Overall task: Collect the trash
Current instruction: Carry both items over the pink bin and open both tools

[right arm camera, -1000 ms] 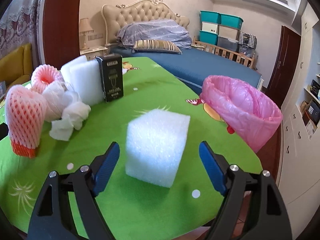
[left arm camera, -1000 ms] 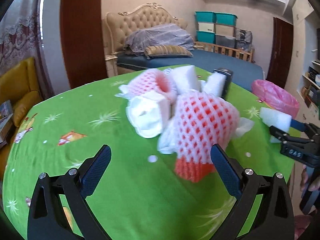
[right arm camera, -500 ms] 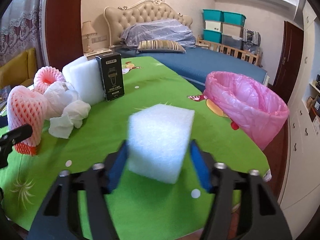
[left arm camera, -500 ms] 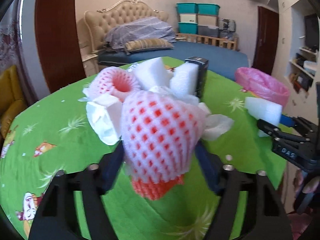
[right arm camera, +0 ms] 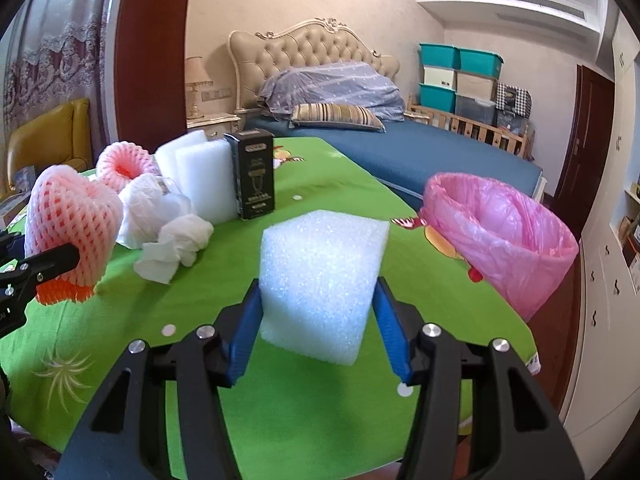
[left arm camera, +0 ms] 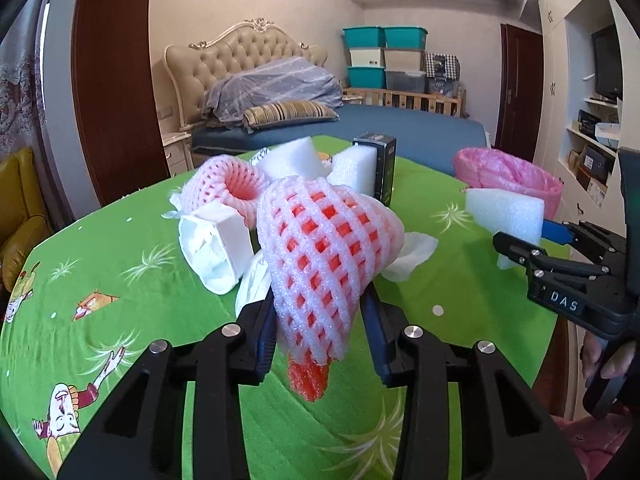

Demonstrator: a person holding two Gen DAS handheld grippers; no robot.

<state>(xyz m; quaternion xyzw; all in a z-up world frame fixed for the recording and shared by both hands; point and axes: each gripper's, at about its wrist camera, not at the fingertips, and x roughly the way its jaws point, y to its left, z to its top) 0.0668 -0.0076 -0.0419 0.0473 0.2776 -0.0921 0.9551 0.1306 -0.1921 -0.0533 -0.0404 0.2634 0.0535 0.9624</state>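
Left tool (left arm camera: 320, 332) clamps the pink foam net (left arm camera: 324, 248); right tool (right arm camera: 316, 320) clamps the white foam block (right arm camera: 320, 276). Carry both level over the pink bag (right arm camera: 500, 236) before releasing.

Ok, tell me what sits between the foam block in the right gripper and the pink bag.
Nothing visible does. The right gripper is shut on the white foam block, and only bare green tablecloth lies between it and the open pink trash bag. The black box and the other scraps stand off to the left.
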